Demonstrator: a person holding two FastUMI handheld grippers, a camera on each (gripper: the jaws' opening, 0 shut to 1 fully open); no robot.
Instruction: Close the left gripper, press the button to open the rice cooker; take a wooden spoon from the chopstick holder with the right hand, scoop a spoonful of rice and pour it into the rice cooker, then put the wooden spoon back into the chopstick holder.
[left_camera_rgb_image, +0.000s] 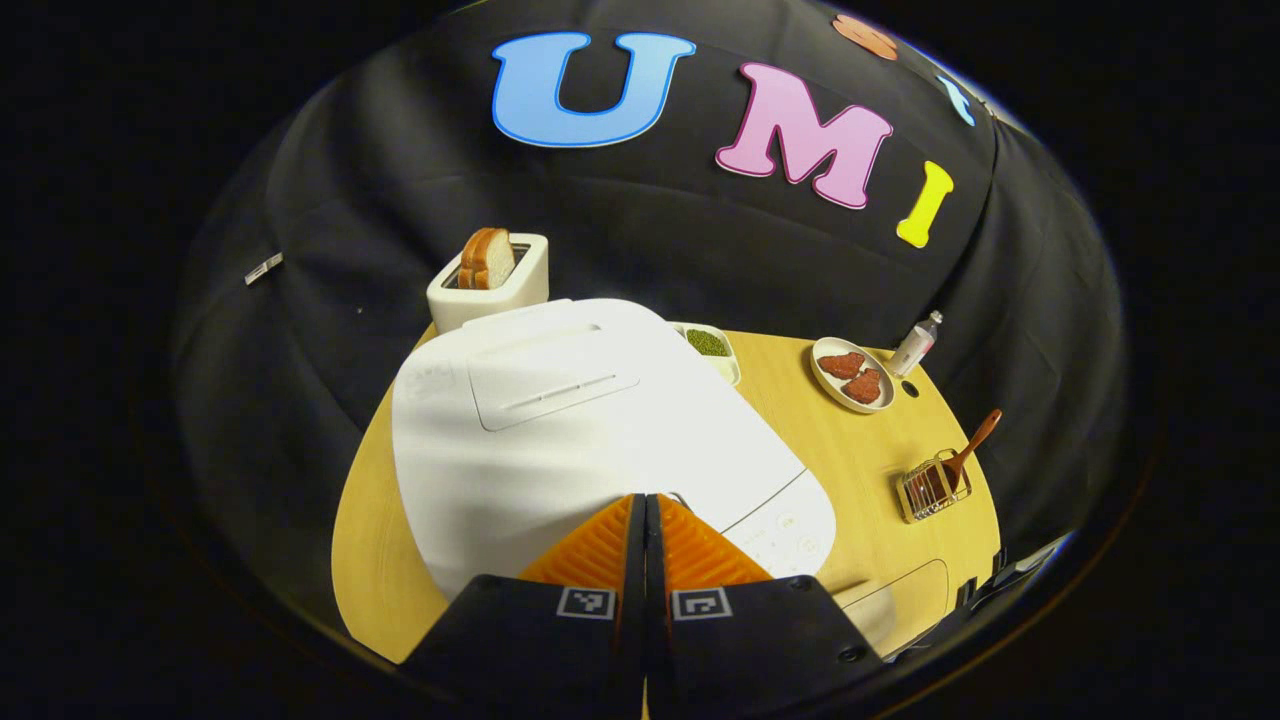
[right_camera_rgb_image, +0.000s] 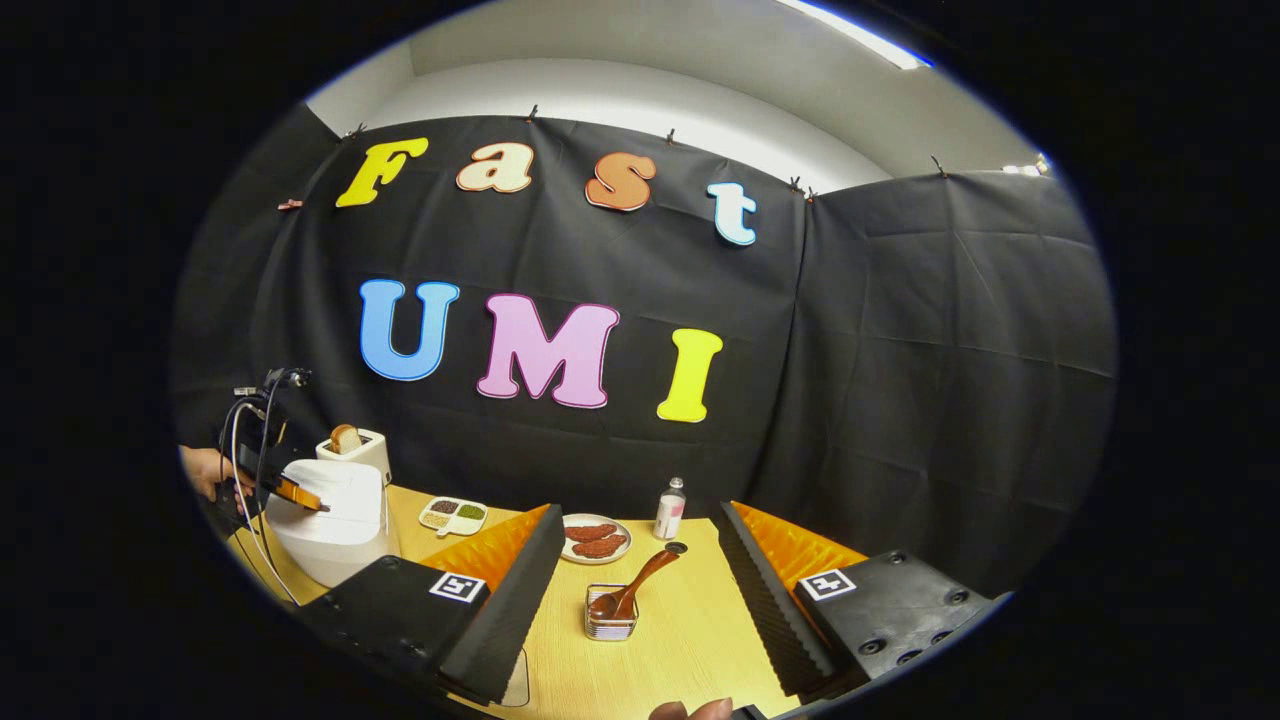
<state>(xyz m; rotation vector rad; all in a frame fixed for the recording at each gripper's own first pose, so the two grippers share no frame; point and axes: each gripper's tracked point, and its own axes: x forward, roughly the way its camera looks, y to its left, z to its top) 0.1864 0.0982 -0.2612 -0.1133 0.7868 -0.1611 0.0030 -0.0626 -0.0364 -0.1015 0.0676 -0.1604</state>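
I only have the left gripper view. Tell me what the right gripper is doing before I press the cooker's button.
Observer: The right gripper is open, jaws wide apart, holding nothing.
Operator: Say where the spoon sits relative to it.
Observer: The wooden spoon stands in the chopstick holder ahead of that gripper, roughly midway between its two fingers, untouched.
Operator: Now describe my left gripper from the side.
Observer: In the right gripper view, the left gripper has its tip at the top of the rice cooker, near the front edge. I cannot tell whether it touches.
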